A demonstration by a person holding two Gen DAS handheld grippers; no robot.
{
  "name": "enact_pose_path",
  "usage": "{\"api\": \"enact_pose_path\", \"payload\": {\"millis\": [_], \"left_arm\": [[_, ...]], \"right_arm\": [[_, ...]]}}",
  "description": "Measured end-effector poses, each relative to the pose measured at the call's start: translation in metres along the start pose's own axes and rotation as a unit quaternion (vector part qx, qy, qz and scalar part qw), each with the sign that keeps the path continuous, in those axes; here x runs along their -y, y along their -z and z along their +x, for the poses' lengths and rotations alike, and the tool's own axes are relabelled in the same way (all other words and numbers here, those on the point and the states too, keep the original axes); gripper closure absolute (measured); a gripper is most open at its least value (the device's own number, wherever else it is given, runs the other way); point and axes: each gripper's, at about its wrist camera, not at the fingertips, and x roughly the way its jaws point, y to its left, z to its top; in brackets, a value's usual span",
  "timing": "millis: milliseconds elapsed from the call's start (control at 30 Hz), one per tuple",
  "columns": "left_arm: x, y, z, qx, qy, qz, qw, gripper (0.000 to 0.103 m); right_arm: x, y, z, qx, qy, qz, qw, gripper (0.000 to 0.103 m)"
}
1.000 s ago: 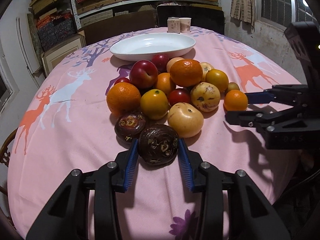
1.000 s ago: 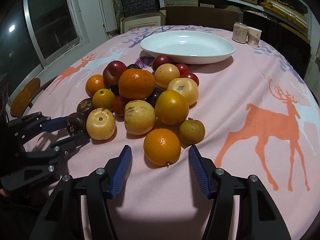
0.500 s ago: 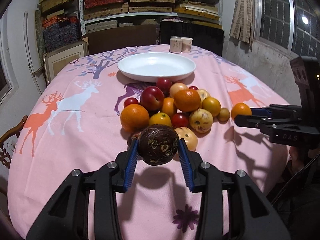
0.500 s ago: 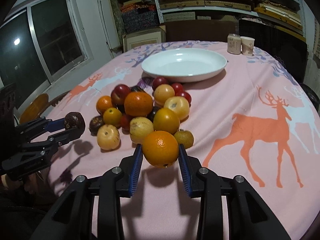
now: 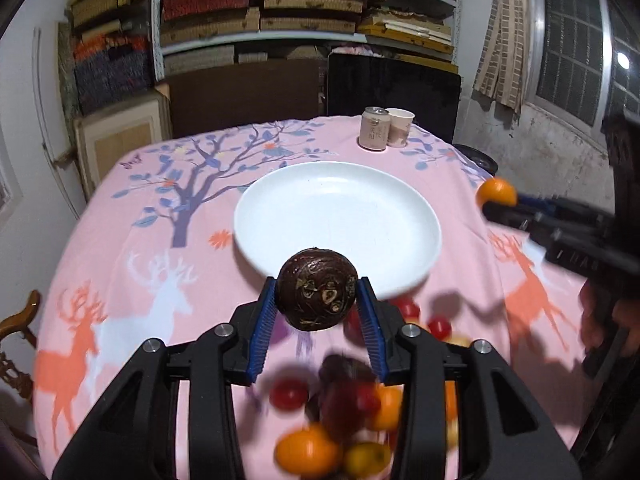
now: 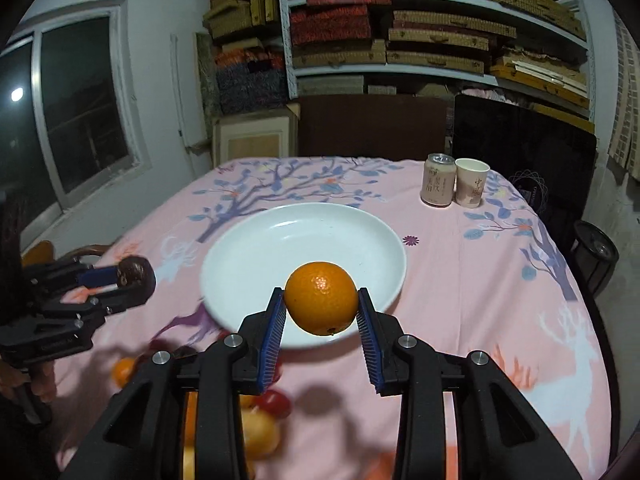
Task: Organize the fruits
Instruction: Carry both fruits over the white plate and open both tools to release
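Gripping: L claw (image 5: 317,298) w/ dark fruit (image 5: 317,289), R claw (image 6: 322,309) w/ orange (image 6: 321,297).

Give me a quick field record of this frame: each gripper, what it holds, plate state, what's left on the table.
left gripper: shut on dark brown fruit, held off the table
right gripper: shut on orange, held off the table
white plate: empty, ahead of both grippers
fruit pile: on the pink tablecloth below the grippers, blurred
far edge: can and paper cup side by side
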Motion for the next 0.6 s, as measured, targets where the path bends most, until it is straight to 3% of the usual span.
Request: {"api": "enact_pose_path", "payload": {"millis": [233,267,300,333,433,600], "left_arm": [[-0.01,-0.052,0.101,-0.071,-0.01,-0.021,0.9972,0.063],[-0.013,-0.056,0.108,-0.074,-0.012,-0.027,0.9968,0.062],[-0.015,-0.06,0.112,-0.074,-0.013,-0.033,0.9966,0.053],[-0.018,-0.064,0.11,-0.067,-0.019,-0.038,0.9969,0.044],[-0.027,-0.068,0.09,-0.031,-0.024,-0.054,0.9978,0.021],[-0.029,-0.044,0.043,-0.023,-0.014,-0.056,0.998,0.021]], "right_arm": [[0.002,-0.024,0.097,-0.041,0.012,-0.017,0.999,0.065],[0.002,-0.027,0.102,-0.038,0.01,-0.022,0.999,0.053],[0.002,-0.03,0.102,-0.025,0.022,-0.029,0.999,0.045],[0.002,-0.032,0.097,-0.01,0.037,-0.033,0.999,0.037],[0.003,-0.034,0.076,0.015,0.03,-0.031,0.999,0.035],[0.008,-0.016,0.03,0.015,0.027,-0.016,0.999,0.034]]}}
